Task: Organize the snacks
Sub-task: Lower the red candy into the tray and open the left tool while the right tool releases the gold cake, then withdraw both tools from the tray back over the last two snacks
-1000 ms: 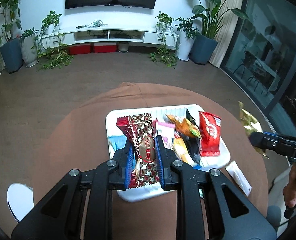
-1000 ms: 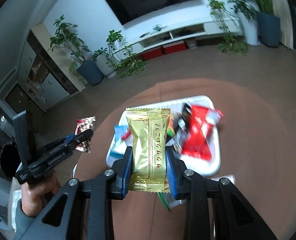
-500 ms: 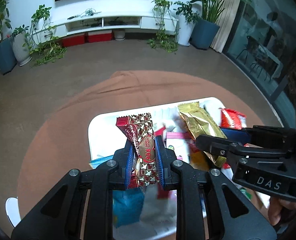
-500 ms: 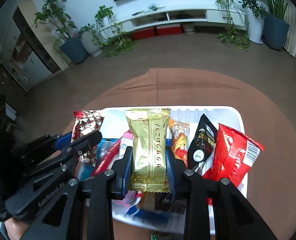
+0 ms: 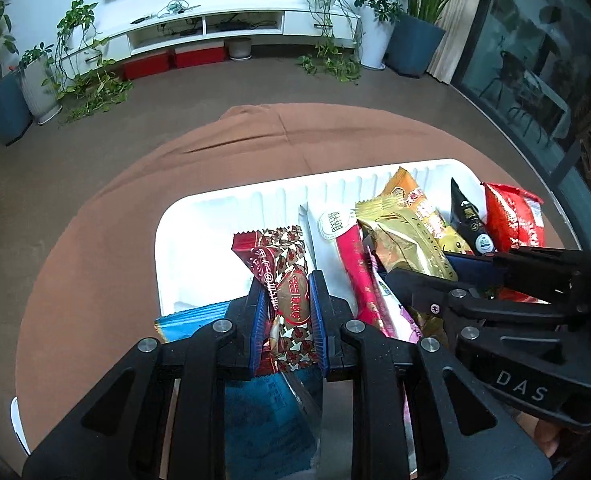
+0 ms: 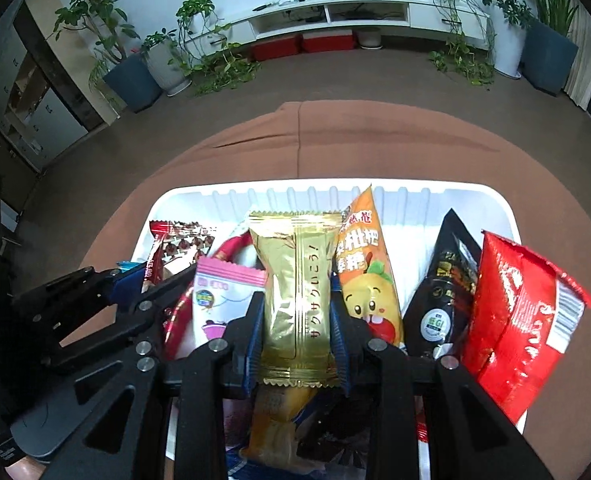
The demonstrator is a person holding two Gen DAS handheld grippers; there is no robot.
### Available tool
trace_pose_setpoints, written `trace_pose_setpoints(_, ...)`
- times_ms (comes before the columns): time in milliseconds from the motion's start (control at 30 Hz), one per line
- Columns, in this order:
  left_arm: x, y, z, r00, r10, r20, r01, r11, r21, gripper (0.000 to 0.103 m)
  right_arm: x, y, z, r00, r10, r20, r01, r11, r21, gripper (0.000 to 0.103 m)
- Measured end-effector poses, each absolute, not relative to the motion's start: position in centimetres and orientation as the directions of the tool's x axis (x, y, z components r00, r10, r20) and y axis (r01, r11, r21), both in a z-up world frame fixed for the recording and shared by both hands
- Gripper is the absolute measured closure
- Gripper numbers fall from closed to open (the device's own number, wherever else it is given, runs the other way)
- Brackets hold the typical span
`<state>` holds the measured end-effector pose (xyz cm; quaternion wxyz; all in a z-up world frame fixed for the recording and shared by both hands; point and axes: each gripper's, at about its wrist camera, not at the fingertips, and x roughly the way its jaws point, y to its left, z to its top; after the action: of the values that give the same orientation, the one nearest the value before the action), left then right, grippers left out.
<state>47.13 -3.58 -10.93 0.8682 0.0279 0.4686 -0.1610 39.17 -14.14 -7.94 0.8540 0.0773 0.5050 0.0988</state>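
**Both packets over the tray, long axes pointing to twelve**

Your left gripper (image 5: 285,300) is pinching the red-brown candy wrapper (image 5: 281,276) across its width, and your right gripper (image 6: 297,316) is clamped the same way on the gold wafer packet (image 6: 297,276). Each packet runs lengthwise from six to twelve o'clock out of its jaws, so its free end leads toward the far wall of the white tray (image 5: 263,196).

What the placing turns on is where bare tray floor lies from each packet. In the left wrist view, open white floor sits at ten to eleven o'clock of the candy wrapper, with a blue packet (image 5: 191,318) at eight o'clock and the pink stick (image 5: 355,264) close at two. Your left hand looks nearer to free space.

The gold packet hangs between the pink-topped sachet (image 6: 225,300) at nine and the orange pouch (image 6: 365,276) at three, both close beside it; bare floor shows only beyond, at twelve.
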Motion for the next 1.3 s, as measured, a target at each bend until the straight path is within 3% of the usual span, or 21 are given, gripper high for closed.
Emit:
trace_pose_setpoints(367,47.8,-3.8,-11.3,0.521,-0.230,-0.822,0.296,0.952,-0.079,0.083,38.5,-13.9,-7.5,0.483,0.246,-0.840,-0.089,0.968,0.233,0.066)
trace_pose_setpoints(600,47.3,-3.2,-10.2,0.546,-0.219,-0.809,0.287,0.956,-0.066,0.079,37.3,-14.1,-6.2,0.517,0.243,-0.821,-0.092,0.969,0.229,0.054)
trace_pose_setpoints(767,46.8,-2.3,-9.4,0.567,-0.215,-0.795,0.271,0.960,-0.066,0.052,36.4,-14.4,-5.3,0.533,0.260,-0.805,-0.096,0.964,0.247,0.051)
trace_pose_setpoints(933,45.0,-1.8,-8.4,0.588,-0.215,-0.780,0.268,0.961,-0.063,0.041,34.8,-15.1,-4.0,0.555,0.297,-0.777,-0.107,0.952,0.288,0.042)
trace_pose_setpoints(1067,42.2,-0.9,-6.8,0.622,-0.230,-0.749,0.266,0.961,-0.074,0.020,32.4,-15.9,-2.6,0.582,0.326,-0.744,-0.138,0.942,0.305,0.028)
trace_pose_setpoints(1200,38.2,-1.1,-5.7,0.632,-0.249,-0.734,0.294,0.953,-0.071,0.010,28.3,-18.9,-1.7,0.621,0.337,-0.707,-0.137,0.935,0.326,0.017)
trace_pose_setpoints(1300,34.7,-2.6,-5.6,0.625,-0.282,-0.728,0.357,0.932,-0.055,0.006,25.0,-21.9,-2.0,0.637,0.322,-0.700,-0.105,0.936,0.336,0.014)
